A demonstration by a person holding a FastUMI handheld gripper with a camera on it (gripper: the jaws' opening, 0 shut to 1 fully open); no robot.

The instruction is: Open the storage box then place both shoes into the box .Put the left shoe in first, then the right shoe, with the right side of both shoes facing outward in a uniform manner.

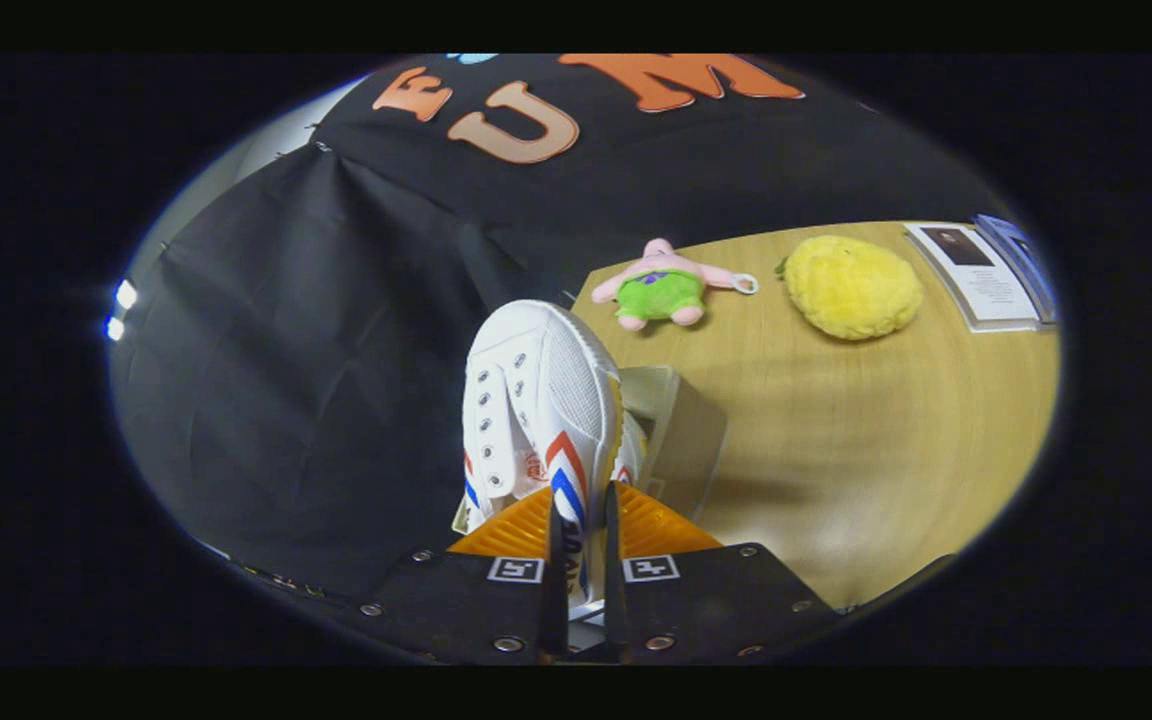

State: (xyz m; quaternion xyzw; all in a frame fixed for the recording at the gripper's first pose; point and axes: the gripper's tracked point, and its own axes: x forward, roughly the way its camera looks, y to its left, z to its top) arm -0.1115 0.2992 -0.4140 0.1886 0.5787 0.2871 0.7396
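The gripper (pixel 581 520) points forward with its two fingers (pixel 521 530) drawn close together, both pressing on the side wall of a white shoe (pixel 536 400) clamped between them. The jaws stand nearly closed, holding it upright.

Even overhead light falls on the tabletop (pixel 836 430), with a soft shadow beside the cardboard box (pixel 681 430). Two small lamps (pixel 121 310) glare at the dim booth side. Fisheye bending curves the edges; the focus is slightly soft.

The hand-held gripper (pixel 581 520) has both fingers pressed on the white shoe (pixel 536 400).

tongs (pixel 581 520) | dark housing, silver screws | two square markers (one per side)
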